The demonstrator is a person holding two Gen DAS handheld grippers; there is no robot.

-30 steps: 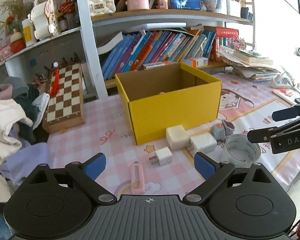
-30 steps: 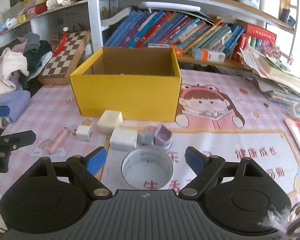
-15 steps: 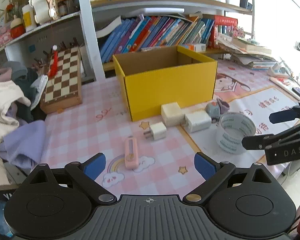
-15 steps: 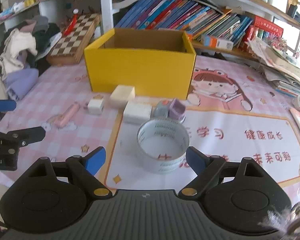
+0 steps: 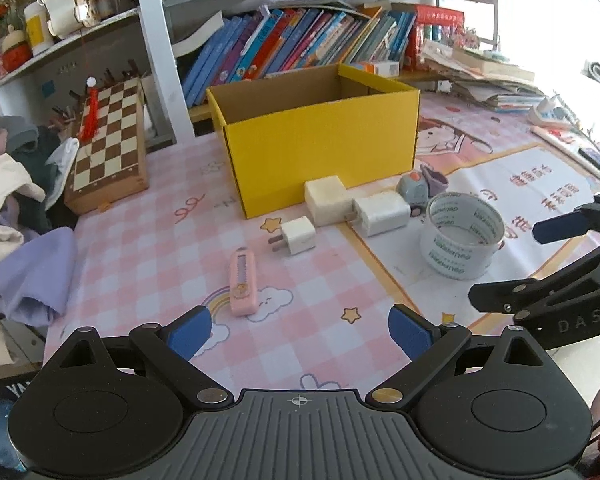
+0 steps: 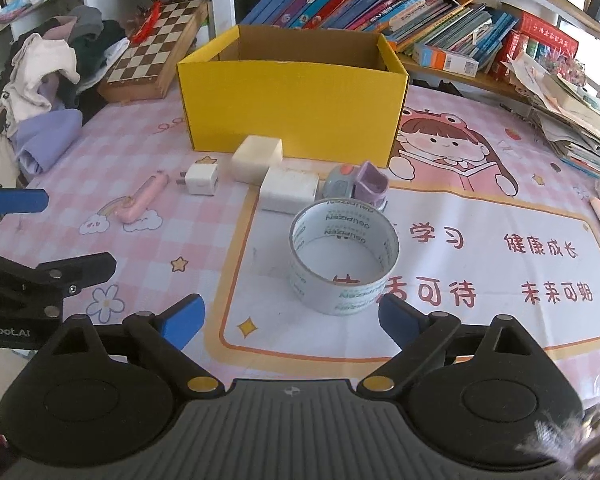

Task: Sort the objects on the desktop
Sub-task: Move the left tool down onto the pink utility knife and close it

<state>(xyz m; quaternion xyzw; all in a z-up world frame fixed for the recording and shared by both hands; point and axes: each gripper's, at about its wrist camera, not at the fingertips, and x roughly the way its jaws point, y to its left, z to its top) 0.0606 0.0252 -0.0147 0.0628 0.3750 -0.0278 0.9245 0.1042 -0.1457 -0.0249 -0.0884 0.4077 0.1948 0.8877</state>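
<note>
Currently your right gripper (image 6: 290, 318) hangs over the printed mat, its jaws opening, with nothing between the blue pads; the tape roll (image 6: 343, 254) stands on its edge-face just ahead of them, not touched. Your left gripper (image 5: 299, 330) also has its jaws spread wide and empty, above the pink checked tablecloth (image 5: 148, 240). The pink utility knife (image 5: 243, 282) lies flat just ahead of its left pad, pointing away from you.

Layout on the desk: the yellow box (image 5: 320, 156) sits open-topped at the centre back; its inside floor is not visible from either view. Just in front of the yellow box lies a cream block (image 5: 326, 200), touching a white charger (image 5: 382, 210) on its right. A smaller white plug adapter (image 5: 298, 235) lies apart from these, prongs toward the knife's side. A grey and purple toy (image 6: 356, 186) sits between the white charger and the tape roll, close to both.

Off to the left you have a chessboard case (image 5: 108, 140) leaning by the shelf post and a heap of clothes (image 5: 16, 208). Books (image 6: 360, 8) fill the shelf behind the box.
</note>
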